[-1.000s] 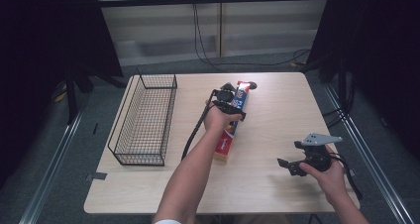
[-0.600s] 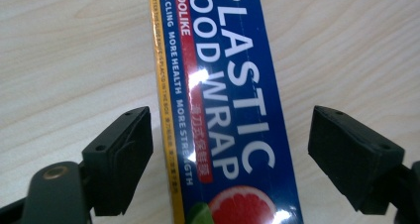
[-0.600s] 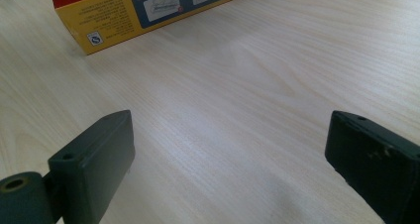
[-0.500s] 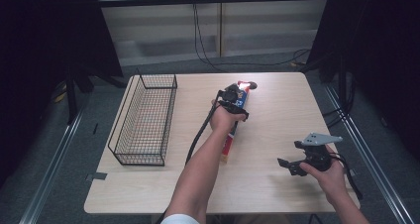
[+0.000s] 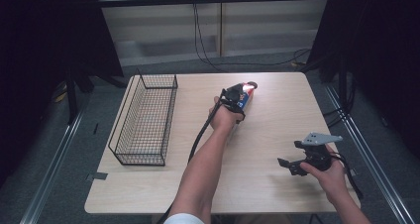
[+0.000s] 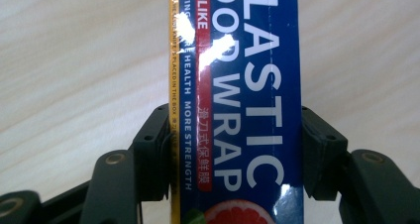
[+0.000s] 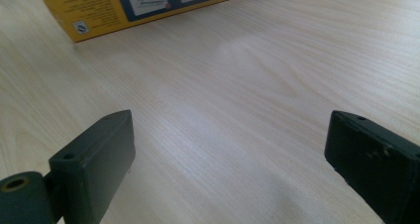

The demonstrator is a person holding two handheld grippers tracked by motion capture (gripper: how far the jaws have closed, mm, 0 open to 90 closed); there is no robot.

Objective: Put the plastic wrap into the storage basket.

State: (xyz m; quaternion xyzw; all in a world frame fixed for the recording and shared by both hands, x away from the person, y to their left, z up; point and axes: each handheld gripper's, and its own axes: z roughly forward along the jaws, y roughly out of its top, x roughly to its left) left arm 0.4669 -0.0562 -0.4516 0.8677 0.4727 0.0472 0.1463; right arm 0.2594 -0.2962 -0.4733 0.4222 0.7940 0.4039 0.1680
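- Two grippers work over the wooden table (image 5: 277, 194).
- The right gripper (image 5: 296, 163) sits nearest, at the table's right front, held in the right hand (image 5: 331, 173); its jaws are spread wide with bare tabletop between them.
- Farther in, the left gripper (image 5: 236, 96) has its jaws pressed against both long sides of the plastic wrap box (image 6: 237, 95), which lies flat near the table's far centre.
- A black wire basket (image 5: 144, 119) stands at the far left, well apart from the box.

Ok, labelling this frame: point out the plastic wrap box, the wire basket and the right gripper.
plastic wrap box (image 6: 247, 85), left gripper view, blue printed face.
wire basket (image 5: 143, 122), high view, mesh floor.
right gripper (image 5: 287, 165), high view, between its fingertips.
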